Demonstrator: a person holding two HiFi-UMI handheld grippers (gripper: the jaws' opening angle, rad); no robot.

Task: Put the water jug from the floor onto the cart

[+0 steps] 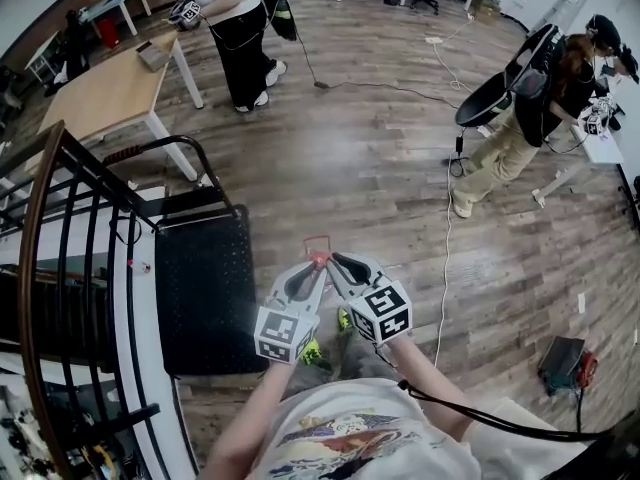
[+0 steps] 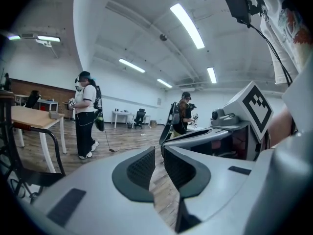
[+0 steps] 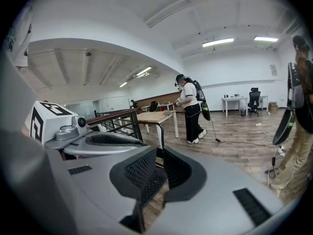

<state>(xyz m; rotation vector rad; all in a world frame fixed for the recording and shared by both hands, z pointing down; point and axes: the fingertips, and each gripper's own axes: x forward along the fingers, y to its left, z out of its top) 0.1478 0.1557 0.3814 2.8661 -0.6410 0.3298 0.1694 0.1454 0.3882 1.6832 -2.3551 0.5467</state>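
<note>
No water jug shows in any view. The cart is a low black platform with a perforated deck and a curved black handle; it stands on the wood floor just left of my grippers. My left gripper and right gripper are held side by side above the floor, tips almost touching, right of the cart's edge. A small reddish frame sits at their tips; I cannot tell what it is. The left gripper shows only a thin slit between its pads, with nothing in it. The right gripper is shut and empty.
A black stair railing runs down the left. A wooden table stands at the back left, with a person beside it. Another person stands at the right. A white cable and a dark box lie on the floor.
</note>
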